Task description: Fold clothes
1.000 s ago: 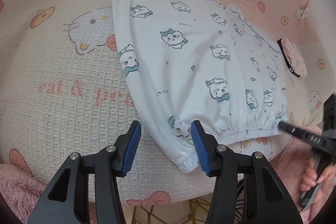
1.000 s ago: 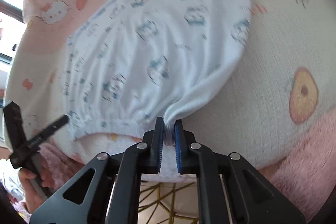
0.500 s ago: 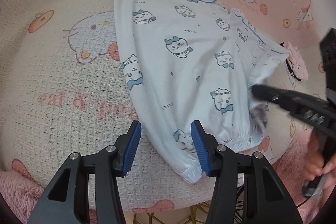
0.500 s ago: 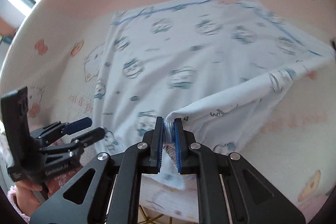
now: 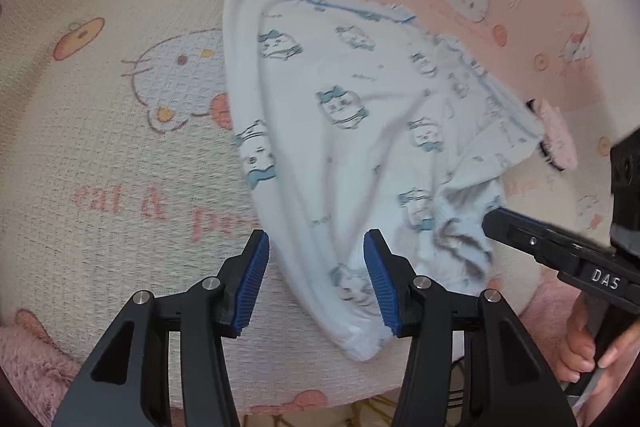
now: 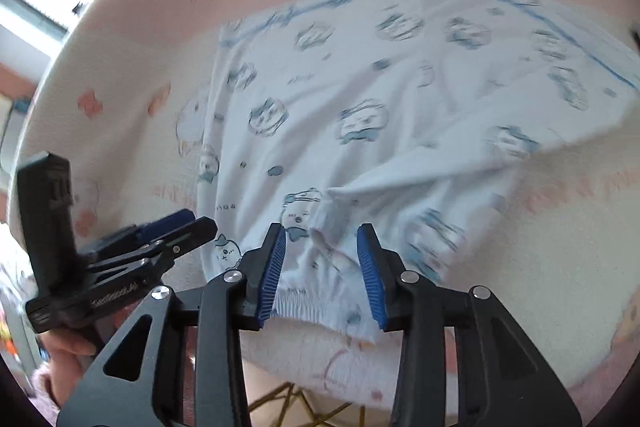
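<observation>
Across the middle of the blanket-covered table (image 5: 100, 155) lies the pale blue garment (image 5: 340, 115), printed with small cartoon animals. It looks like a pair of shorts, with blue piping along its far edge and a gathered elastic band at the near edge, close to the table's near rim. The right-hand part is doubled over onto the rest, its elastic corner bunched up on top near the middle of the near edge.

My left gripper (image 5: 316, 281) stands wide open. The near left corner of the garment lies between its blue pads (image 5: 252, 287), but neither pad presses the cloth, so I am holding nothing with it.

My right gripper (image 6: 322, 275) is also spread wide. The bunched elastic corner (image 6: 320, 247) sits loose in the gap, and the pads do not pinch it. In the left wrist view I see this gripper from the side at the right edge, with my hand (image 5: 588, 347) wrapped around its handle.

A small pink item with a dark edge (image 5: 554, 135) lies just beyond the garment's right corner, toward the right edge of the table; I cannot tell what it is.
</observation>
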### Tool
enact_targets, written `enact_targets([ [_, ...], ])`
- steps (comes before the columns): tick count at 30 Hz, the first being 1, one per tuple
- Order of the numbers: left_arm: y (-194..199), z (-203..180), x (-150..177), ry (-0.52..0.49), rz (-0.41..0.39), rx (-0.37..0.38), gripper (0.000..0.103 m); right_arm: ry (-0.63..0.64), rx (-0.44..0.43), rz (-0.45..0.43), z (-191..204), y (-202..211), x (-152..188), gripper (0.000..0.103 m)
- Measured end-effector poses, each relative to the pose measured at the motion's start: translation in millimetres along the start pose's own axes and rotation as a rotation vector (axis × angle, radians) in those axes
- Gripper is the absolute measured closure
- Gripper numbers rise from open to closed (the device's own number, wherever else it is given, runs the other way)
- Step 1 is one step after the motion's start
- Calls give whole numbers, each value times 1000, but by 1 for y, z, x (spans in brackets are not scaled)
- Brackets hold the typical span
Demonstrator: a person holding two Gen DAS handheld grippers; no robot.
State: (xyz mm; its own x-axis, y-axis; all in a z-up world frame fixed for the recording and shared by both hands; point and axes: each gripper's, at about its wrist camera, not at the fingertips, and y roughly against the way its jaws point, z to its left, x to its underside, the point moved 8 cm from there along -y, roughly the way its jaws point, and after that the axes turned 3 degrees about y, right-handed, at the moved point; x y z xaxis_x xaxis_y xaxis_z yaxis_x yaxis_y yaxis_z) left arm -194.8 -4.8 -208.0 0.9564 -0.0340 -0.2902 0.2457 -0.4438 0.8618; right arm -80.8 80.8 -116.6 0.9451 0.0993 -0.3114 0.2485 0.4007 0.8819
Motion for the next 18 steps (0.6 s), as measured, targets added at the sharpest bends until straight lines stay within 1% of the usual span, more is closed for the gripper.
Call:
enact_targets([
  [1, 2, -6, 0, 10, 5, 43, 52, -12, 24, -9, -9, 3, 3, 65],
  [3, 0, -23, -2, -36, 16, 52, 52, -35, 80, -25, -30, 8, 9, 65],
  [4, -2, -32, -4, -61, 22, 53, 52, -46, 84, -21, -37, 7, 14, 65],
  [6, -14, -49, -7, -106, 53, 49, 52, -75, 73, -11, -47, 4, 25, 65],
  [8, -24, -61, -10, -122, 82, 57, 52, -94, 31, -14, -47, 0, 33, 65],
  [10, -35, -74, -15, -129, 105, 65, 52, -32, 12, -1, -35, -2, 39, 65],
  [12, -47, -84, -18, -156, 137, 45, 52, 42, 1, 15, -22, -4, 42, 65],
  [15, -66, -93, -20, -186, 205, 13, 53, 157, 19, 42, -9, -16, 47, 64],
  [16, -70, -95, -18, -188, 227, 10, 60, 166, 23, 45, -8, -19, 48, 64],
  [17, -74, -96, -16, -199, 247, -4, 64, 170, 27, 47, -8, -21, 49, 61],
  [18, -77, -96, -14, -212, 255, -21, 66, 174, 32, 49, -8, -23, 50, 59],
])
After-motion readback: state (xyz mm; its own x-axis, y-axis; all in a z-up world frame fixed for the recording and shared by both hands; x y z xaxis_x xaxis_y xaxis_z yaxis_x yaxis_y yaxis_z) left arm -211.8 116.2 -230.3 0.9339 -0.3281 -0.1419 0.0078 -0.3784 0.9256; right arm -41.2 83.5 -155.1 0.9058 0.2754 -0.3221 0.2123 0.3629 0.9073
